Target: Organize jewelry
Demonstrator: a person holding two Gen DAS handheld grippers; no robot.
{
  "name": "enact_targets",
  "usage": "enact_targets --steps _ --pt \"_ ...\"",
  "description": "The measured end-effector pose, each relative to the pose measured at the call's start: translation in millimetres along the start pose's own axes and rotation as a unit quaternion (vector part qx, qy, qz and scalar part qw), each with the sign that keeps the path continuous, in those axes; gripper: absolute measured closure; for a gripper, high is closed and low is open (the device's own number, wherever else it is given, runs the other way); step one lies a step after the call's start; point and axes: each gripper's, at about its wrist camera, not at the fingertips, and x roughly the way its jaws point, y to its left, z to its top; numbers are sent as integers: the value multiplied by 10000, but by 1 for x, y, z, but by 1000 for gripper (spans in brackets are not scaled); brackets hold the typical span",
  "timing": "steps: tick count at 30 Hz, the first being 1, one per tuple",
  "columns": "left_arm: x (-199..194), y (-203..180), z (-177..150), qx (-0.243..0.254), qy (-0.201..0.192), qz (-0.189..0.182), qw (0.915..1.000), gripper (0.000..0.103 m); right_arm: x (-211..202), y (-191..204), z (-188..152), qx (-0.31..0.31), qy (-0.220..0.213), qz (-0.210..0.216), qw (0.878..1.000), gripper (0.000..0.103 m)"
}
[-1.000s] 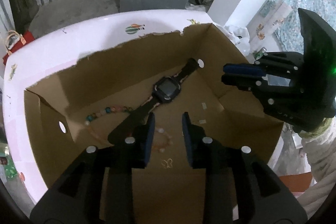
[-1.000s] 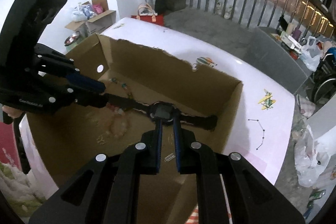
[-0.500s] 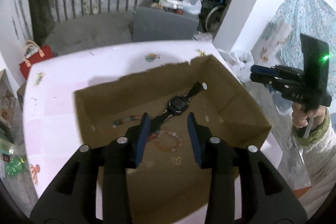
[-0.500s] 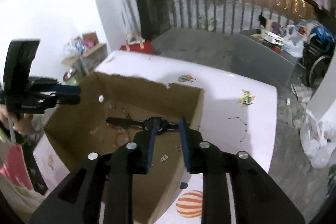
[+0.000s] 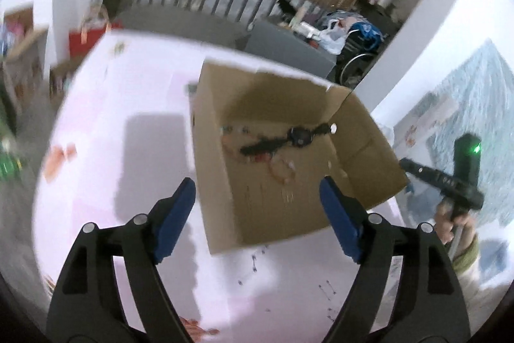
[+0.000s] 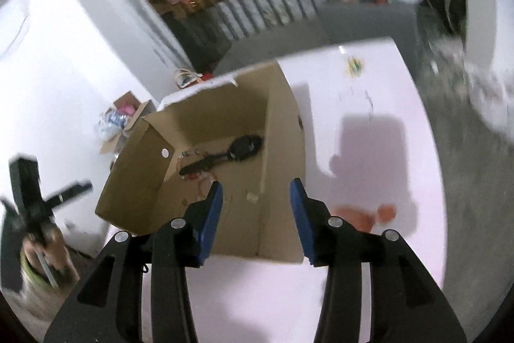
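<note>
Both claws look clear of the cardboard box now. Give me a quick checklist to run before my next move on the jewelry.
1. Left claw empty: ok, jaws opening, nothing between them.
2. Right claw empty: ok, jaws opening, nothing between them.
3. Watch in the cardboard box: ok, lying flat on the floor of the box.
4. Bead bracelet in the box: ok, beside the watch strap.
5. Small pieces all in the box: cannot tell, pictures are blurred.
6. Table free of stray jewelry: cannot tell, dark specks near the box's front edge are unclear.
</note>
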Motion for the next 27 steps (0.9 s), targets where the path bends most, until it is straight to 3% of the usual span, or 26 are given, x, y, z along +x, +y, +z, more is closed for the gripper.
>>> enact_targets --steps 4,10,15,27 --pt "18 13 -11 -400 176 -198 9989 27 13 0 -15 226 218 221 9993 60" --pt "39 14 -20 -603 377 -409 9966 27 13 16 -21 33 124 -77 9999 56" --pt "37 3 -27 -370 211 99 9990 26 2 19 -35 81 160 54 9998 56" --pt "12 -10 -55 -319 146 386 9986 26 -30 30 -88 218 35 108 9997 55"
